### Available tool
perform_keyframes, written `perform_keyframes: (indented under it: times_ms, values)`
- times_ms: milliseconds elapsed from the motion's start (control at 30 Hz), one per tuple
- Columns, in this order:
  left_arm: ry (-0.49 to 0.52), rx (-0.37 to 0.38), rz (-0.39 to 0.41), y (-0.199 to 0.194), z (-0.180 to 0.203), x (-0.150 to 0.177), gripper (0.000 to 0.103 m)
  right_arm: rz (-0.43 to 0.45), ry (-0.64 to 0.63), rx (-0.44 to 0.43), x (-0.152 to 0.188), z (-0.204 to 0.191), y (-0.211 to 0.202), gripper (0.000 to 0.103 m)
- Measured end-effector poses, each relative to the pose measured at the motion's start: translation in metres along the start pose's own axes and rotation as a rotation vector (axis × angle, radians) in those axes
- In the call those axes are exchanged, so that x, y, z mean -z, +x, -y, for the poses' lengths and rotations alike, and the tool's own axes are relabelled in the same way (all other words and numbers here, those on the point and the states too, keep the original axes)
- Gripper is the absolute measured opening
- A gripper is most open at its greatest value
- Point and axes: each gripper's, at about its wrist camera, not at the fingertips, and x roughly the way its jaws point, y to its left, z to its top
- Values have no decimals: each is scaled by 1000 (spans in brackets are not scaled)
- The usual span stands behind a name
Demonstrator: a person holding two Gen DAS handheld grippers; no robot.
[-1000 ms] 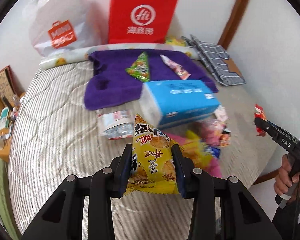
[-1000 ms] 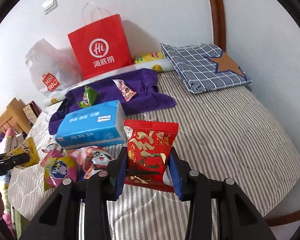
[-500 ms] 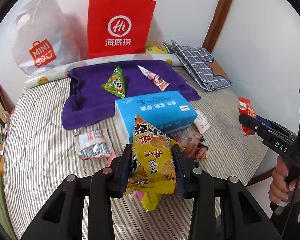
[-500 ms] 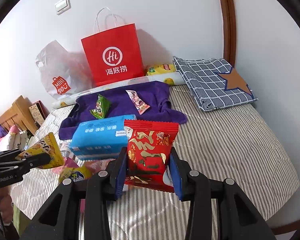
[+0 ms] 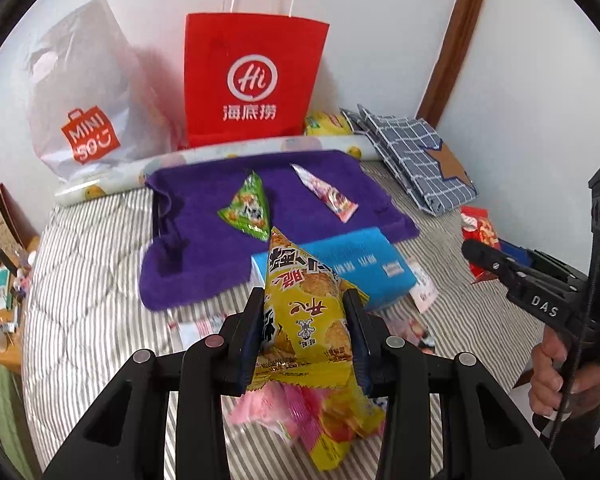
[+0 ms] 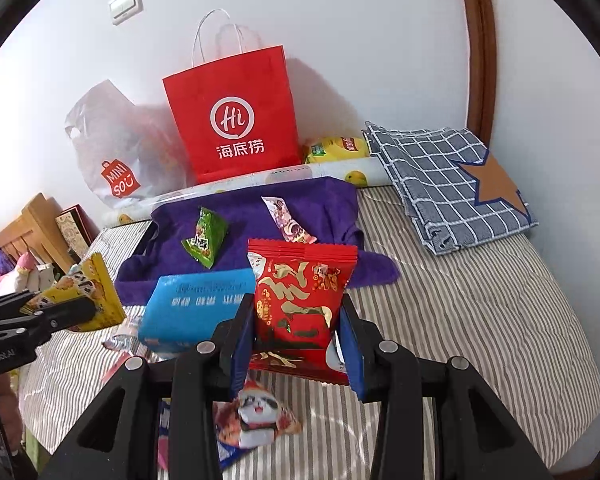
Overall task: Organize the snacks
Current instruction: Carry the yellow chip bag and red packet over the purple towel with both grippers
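From the left wrist view, my left tool (image 5: 305, 334) clamps a yellow triangular snack packet (image 5: 304, 316) above the striped bed (image 5: 80, 280); a blue tissue pack (image 5: 364, 264) and purple towel (image 5: 204, 248) lie beyond. From the right wrist view, my right tool (image 6: 298, 338) grips a red foil snack packet (image 6: 302, 292); a red paper bag (image 6: 232, 120) stands behind.
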Motion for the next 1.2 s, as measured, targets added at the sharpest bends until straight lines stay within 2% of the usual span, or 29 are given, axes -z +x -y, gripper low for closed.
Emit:
perform_keyframes:
  times_ms: [767,1200]
  values:
    - [-33,-23,42,44,-22,-62,39,42,3,5,-55,14,54,37]
    - [-112,-91,62,77,-72,-90,39,49,-11,-15,-90,12,100,37]
